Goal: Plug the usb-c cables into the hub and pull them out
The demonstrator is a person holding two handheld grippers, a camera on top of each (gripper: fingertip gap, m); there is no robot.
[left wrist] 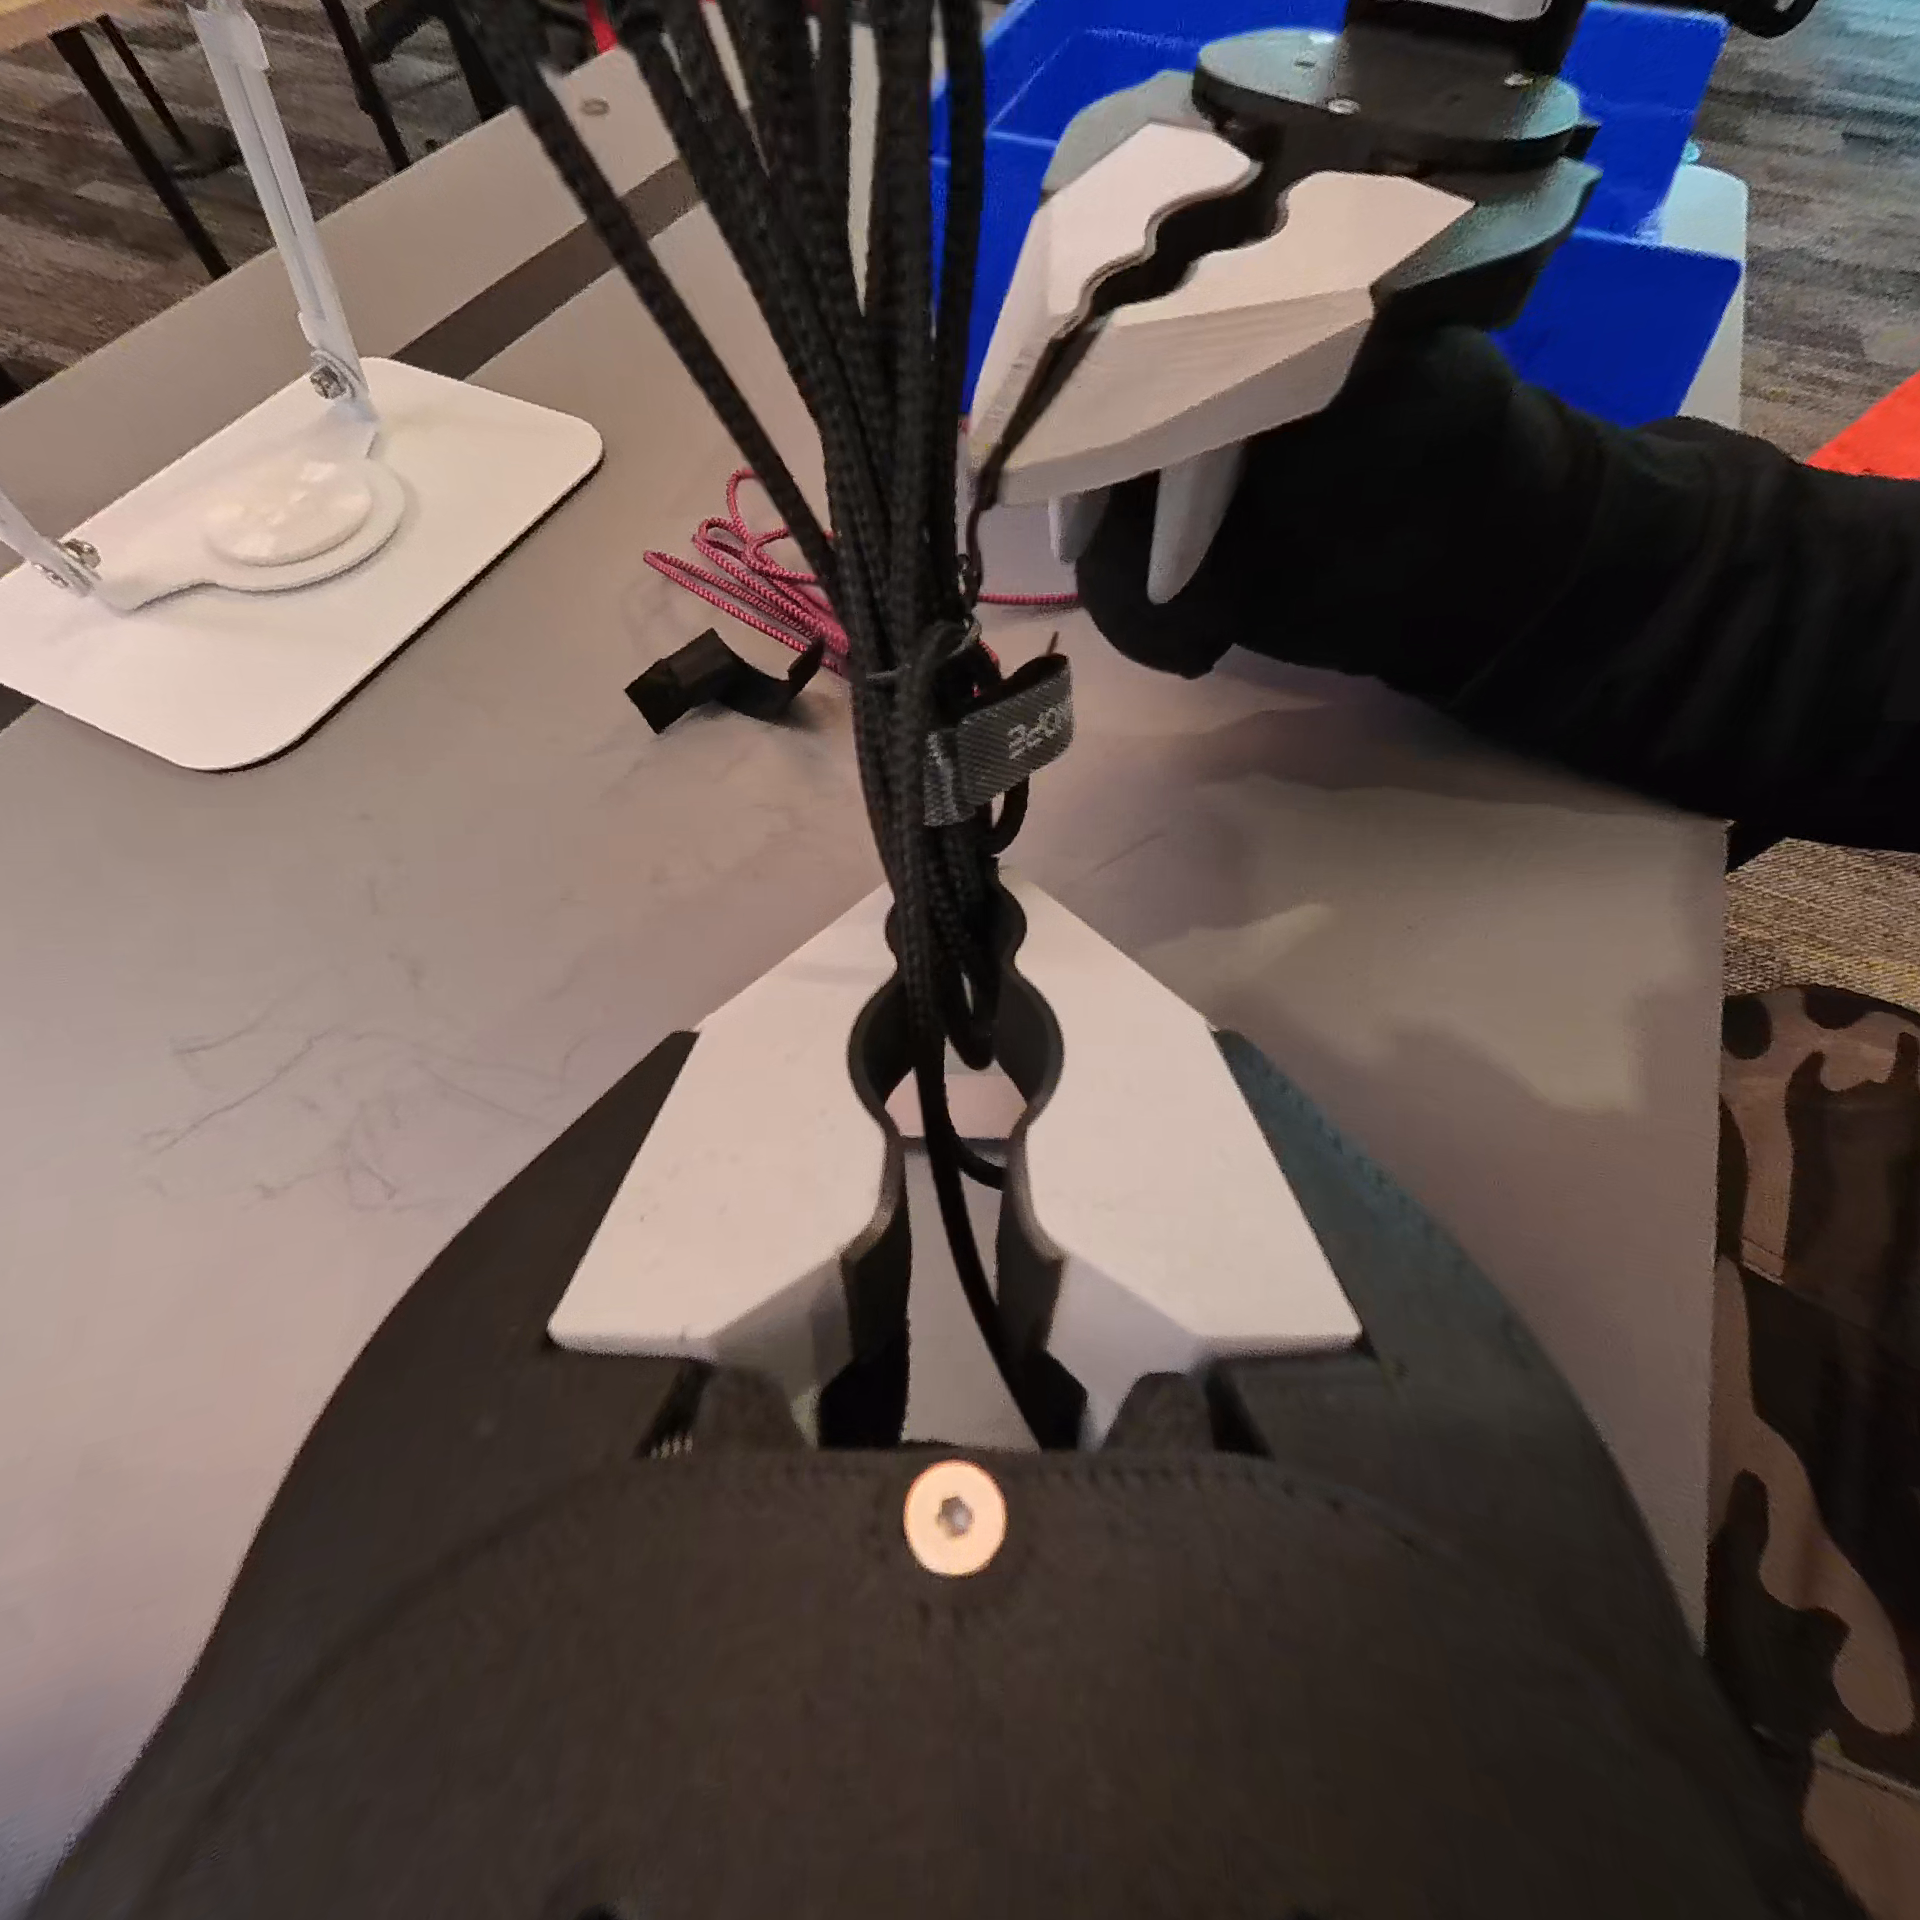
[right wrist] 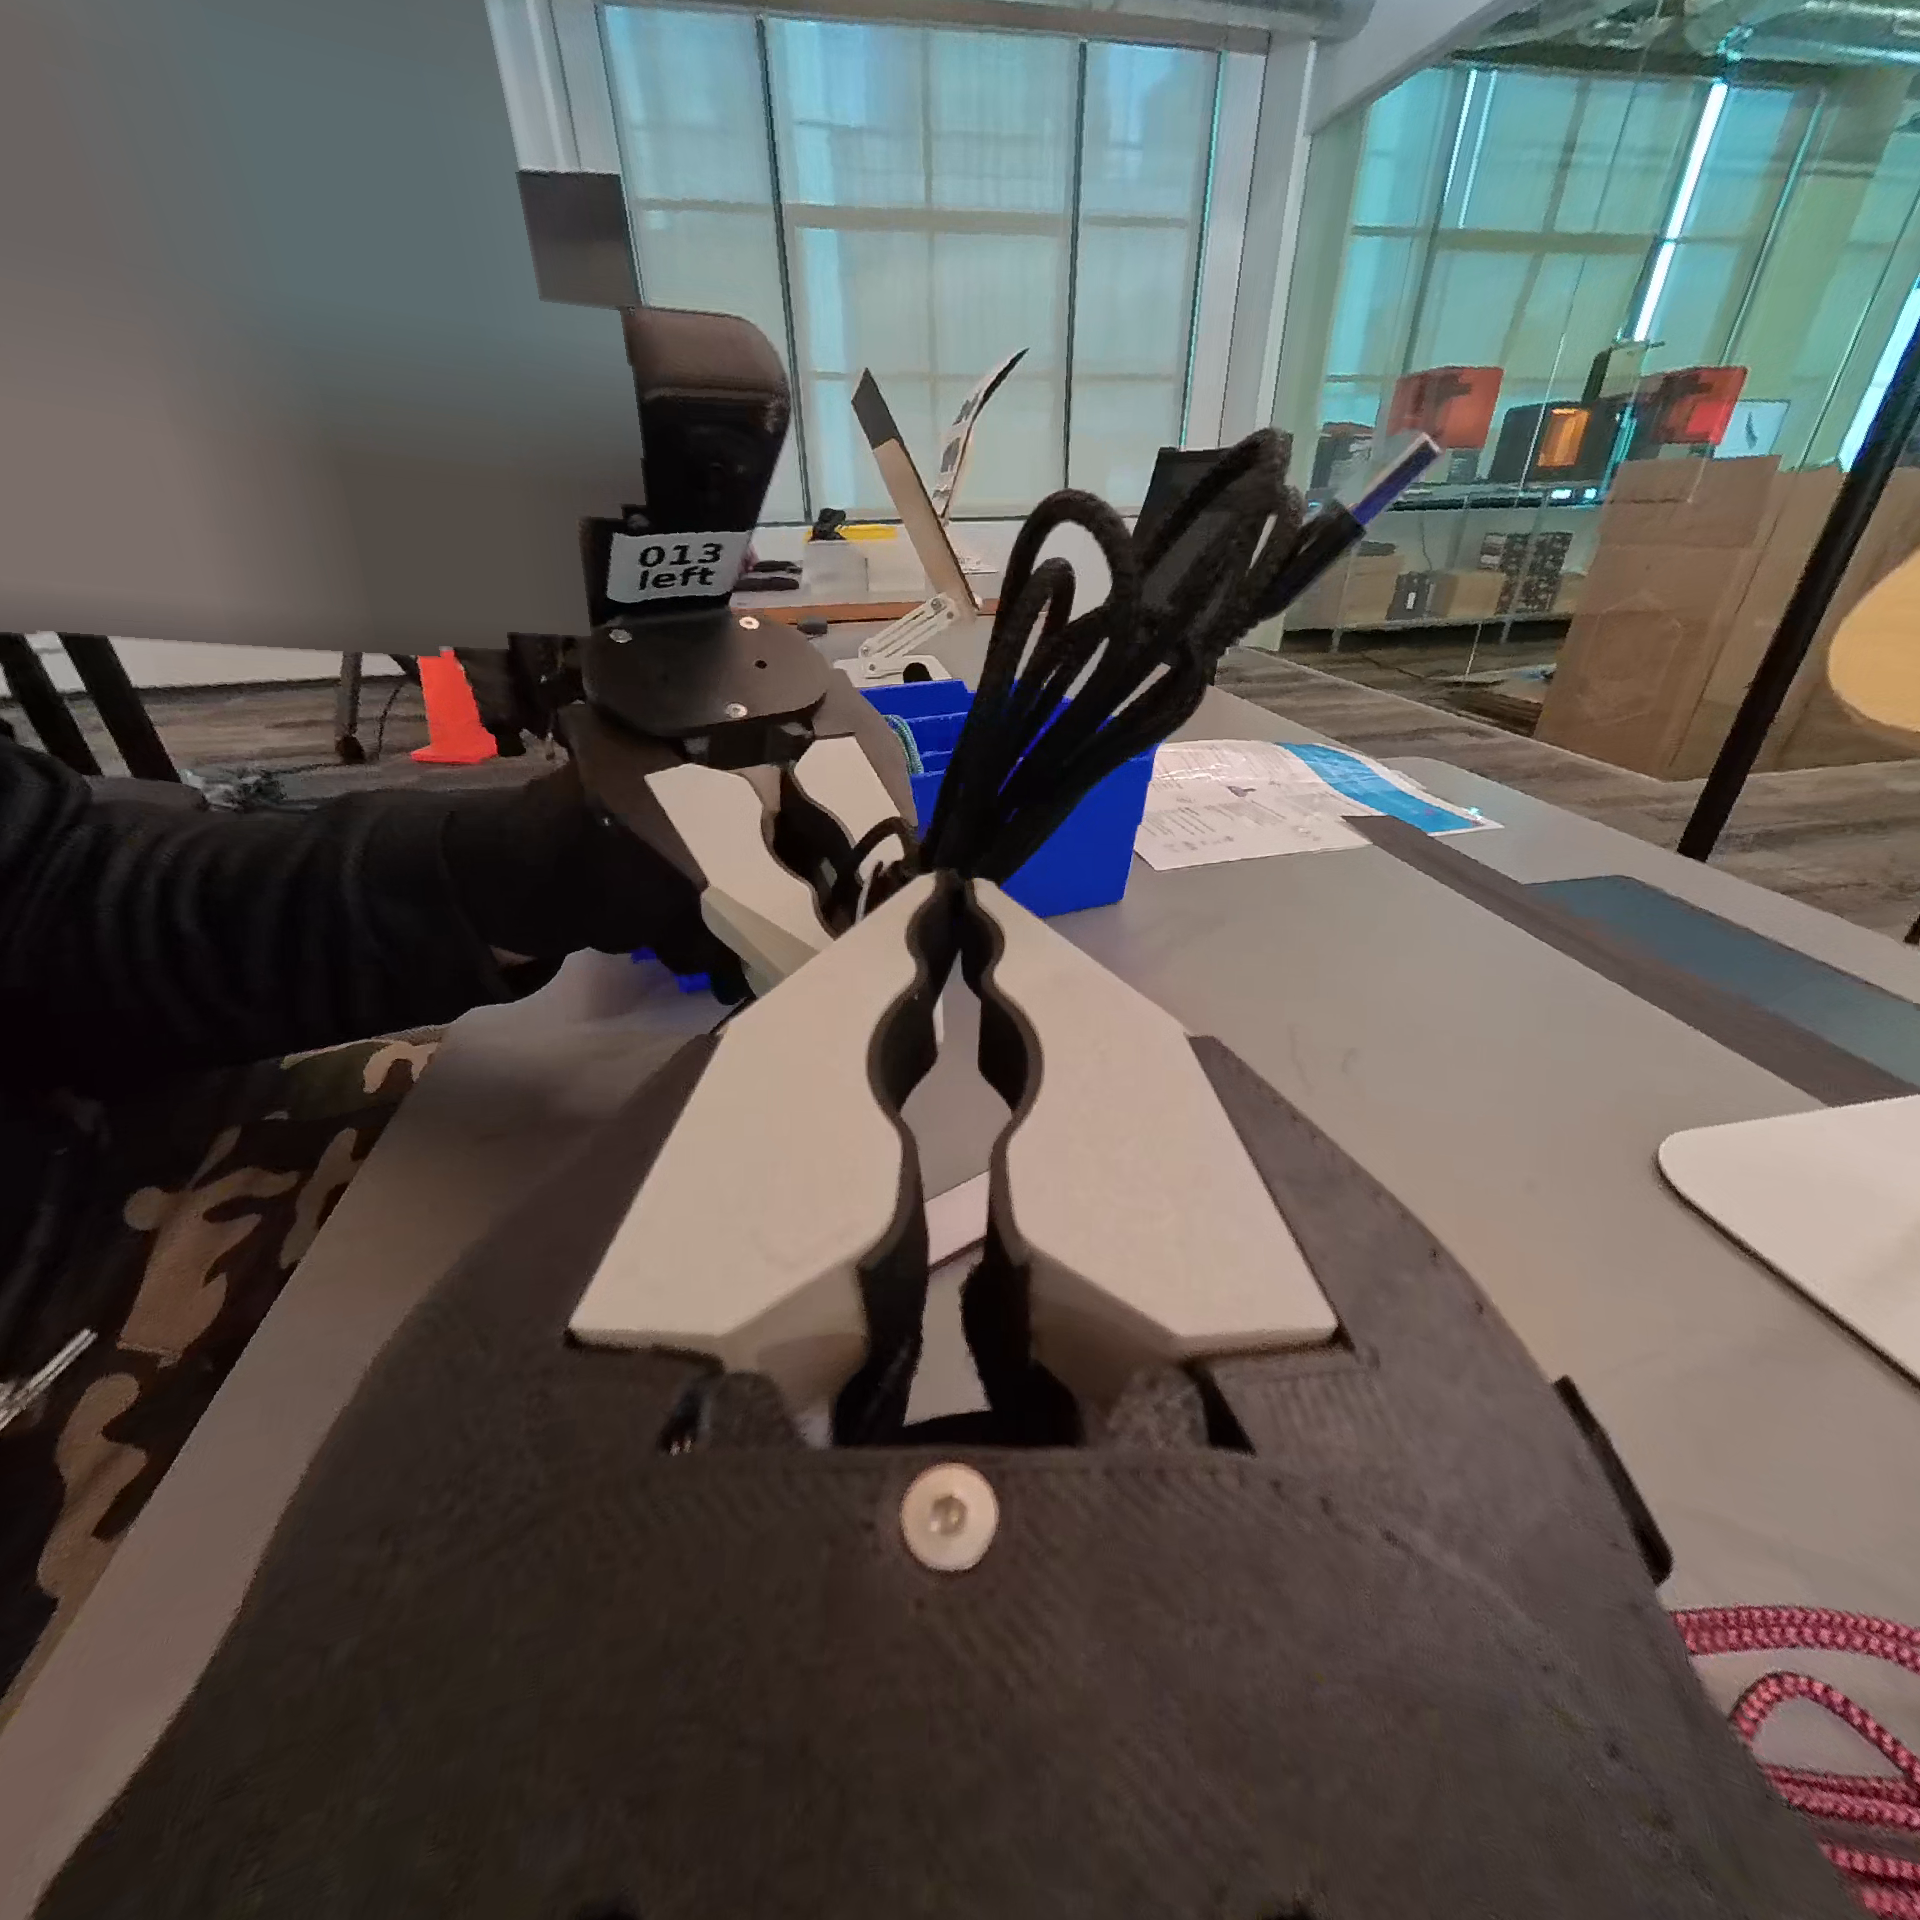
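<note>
Here, both claws are clamped on a bundle of black braided cables (left wrist: 914, 582) above the grey surface (left wrist: 416, 935): left claw (left wrist: 951, 914) low, right claw (right wrist: 951, 894) higher. To do well, free one plug without tangling. Only the left wrist view shows the strap (left wrist: 1003, 743); only the right shows the looped ends.

Both tongs, left (left wrist: 956, 935) and right (right wrist: 951, 904), clamped closed.

Braided cloth-sleeved black cable bundle (left wrist: 914, 582); matt grey table (left wrist: 416, 987); glossy blue plastic bin (right wrist: 1081, 831).
</note>
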